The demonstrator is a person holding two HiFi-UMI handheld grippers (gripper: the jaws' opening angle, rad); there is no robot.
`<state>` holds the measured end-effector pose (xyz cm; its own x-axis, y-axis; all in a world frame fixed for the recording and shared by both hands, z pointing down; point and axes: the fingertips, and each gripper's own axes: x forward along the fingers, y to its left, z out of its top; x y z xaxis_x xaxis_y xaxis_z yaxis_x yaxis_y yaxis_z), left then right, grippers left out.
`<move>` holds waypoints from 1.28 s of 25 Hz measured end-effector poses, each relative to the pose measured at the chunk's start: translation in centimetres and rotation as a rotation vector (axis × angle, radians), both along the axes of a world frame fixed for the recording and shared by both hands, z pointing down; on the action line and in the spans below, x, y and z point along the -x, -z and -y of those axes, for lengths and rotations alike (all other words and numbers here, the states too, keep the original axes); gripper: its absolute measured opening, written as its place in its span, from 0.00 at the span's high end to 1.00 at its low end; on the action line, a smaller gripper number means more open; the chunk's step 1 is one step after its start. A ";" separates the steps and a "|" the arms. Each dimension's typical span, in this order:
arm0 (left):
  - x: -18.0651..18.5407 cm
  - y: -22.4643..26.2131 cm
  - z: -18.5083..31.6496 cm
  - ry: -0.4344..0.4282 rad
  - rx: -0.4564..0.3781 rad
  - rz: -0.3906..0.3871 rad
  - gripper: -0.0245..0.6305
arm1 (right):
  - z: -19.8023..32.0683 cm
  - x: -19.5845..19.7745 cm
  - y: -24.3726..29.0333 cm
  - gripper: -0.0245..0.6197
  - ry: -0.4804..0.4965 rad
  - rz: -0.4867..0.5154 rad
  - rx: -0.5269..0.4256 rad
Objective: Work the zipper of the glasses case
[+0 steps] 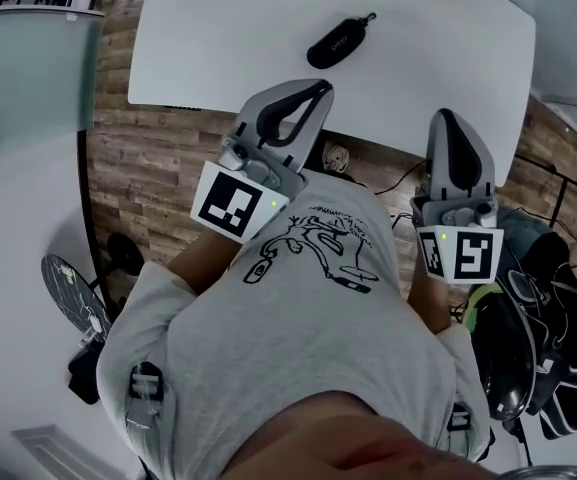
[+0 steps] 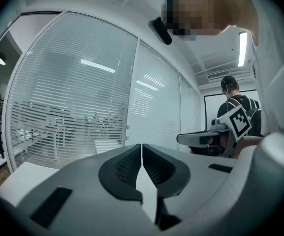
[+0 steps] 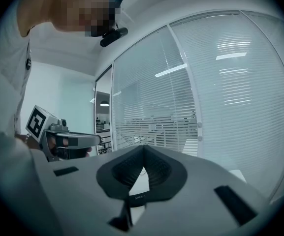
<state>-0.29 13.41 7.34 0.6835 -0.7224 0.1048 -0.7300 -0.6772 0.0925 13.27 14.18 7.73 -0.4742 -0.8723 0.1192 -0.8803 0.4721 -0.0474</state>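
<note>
The black zipped glasses case (image 1: 338,41) lies on the white table (image 1: 218,48), its pull tab pointing to the far right. Neither gripper view shows the case. My left gripper (image 1: 320,89) is held near my chest, short of the table's near edge, with its jaws closed tip to tip and nothing in them. My right gripper (image 1: 442,118) hangs level with it to the right, also shut and empty. The left gripper (image 2: 142,145) and the right gripper (image 3: 142,146) both face a glass wall, and each view catches the other gripper (image 2: 230,127) (image 3: 58,136) at its side.
Wooden floor (image 1: 148,158) lies under the table's near edge. Dark bags (image 1: 558,308) and cables sit on the floor at the right, and a chair base (image 1: 73,298) at the left. A glass partition with blinds (image 2: 82,107) stands ahead. A person (image 2: 235,102) stands in the background.
</note>
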 end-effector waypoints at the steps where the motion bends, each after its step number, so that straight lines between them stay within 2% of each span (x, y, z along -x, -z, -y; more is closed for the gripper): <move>1: 0.3 -0.1 0.8 -0.002 0.003 0.001 0.93 | 0.8 0.2 0.0 0.95 -0.001 -0.002 0.001; 12: 4.7 -0.8 9.4 -0.032 0.023 -0.001 0.93 | 8.5 4.8 -0.1 0.95 -0.013 -0.040 0.014; 16: 5.8 -1.4 12.0 -0.067 0.027 -0.005 0.93 | 10.8 6.0 -0.7 0.95 -0.037 -0.084 0.026; 22: 5.6 -2.9 13.4 -0.135 0.035 0.007 0.93 | 12.3 6.4 -2.0 0.95 -0.067 -0.120 0.029; 25: 5.0 -4.2 13.6 -0.168 0.038 0.044 0.93 | 13.0 6.2 -3.2 0.95 -0.068 -0.149 0.036; 32: 2.3 -6.8 18.0 -0.181 0.067 0.093 0.93 | 18.0 5.0 -5.5 0.95 0.008 -0.222 0.032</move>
